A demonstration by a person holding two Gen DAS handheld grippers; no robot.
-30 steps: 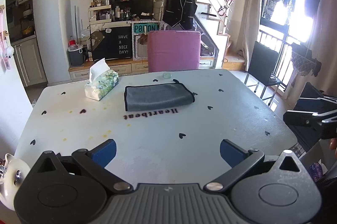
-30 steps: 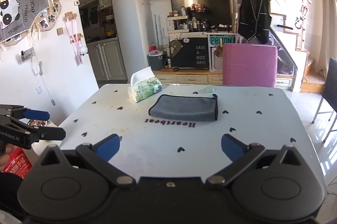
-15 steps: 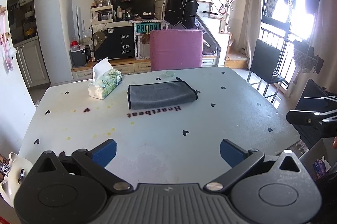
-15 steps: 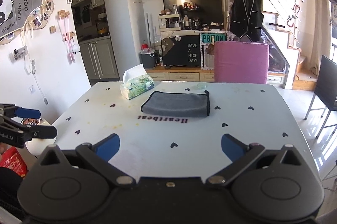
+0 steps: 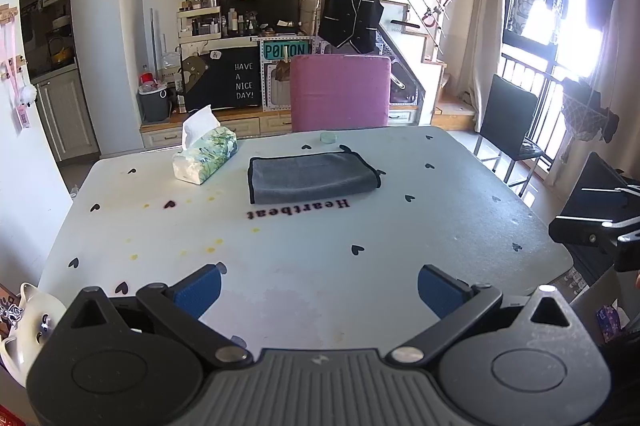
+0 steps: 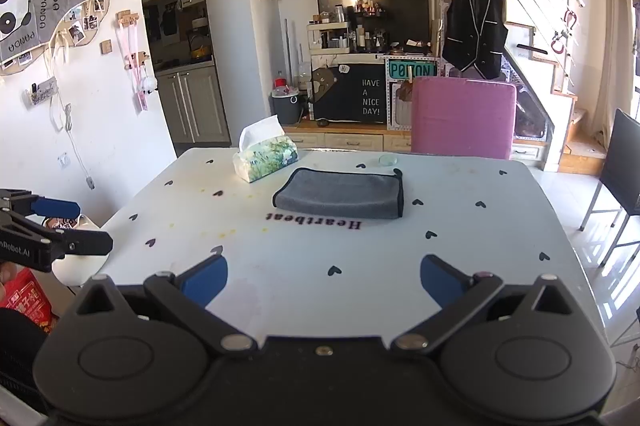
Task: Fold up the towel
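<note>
A grey towel (image 5: 312,177) with black edging lies folded into a flat rectangle on the far half of the white table (image 5: 304,250); it also shows in the right wrist view (image 6: 340,193). My left gripper (image 5: 318,290) is open and empty above the table's near edge, far from the towel. My right gripper (image 6: 323,276) is open and empty, also back at the near edge. Each gripper shows at the side of the other's view: the right one (image 5: 592,222) and the left one (image 6: 48,230).
A tissue box (image 5: 205,156) stands left of the towel. A small round glass coaster (image 5: 328,137) lies behind it. A pink chair (image 5: 340,92) stands at the table's far side and a black chair (image 5: 506,122) to the right. A white cat-shaped object (image 5: 28,318) sits near the table's left corner.
Both grippers have pulled back and risen a little from the table; the towel looks smaller and farther. The towel has not moved. Both stay open.
</note>
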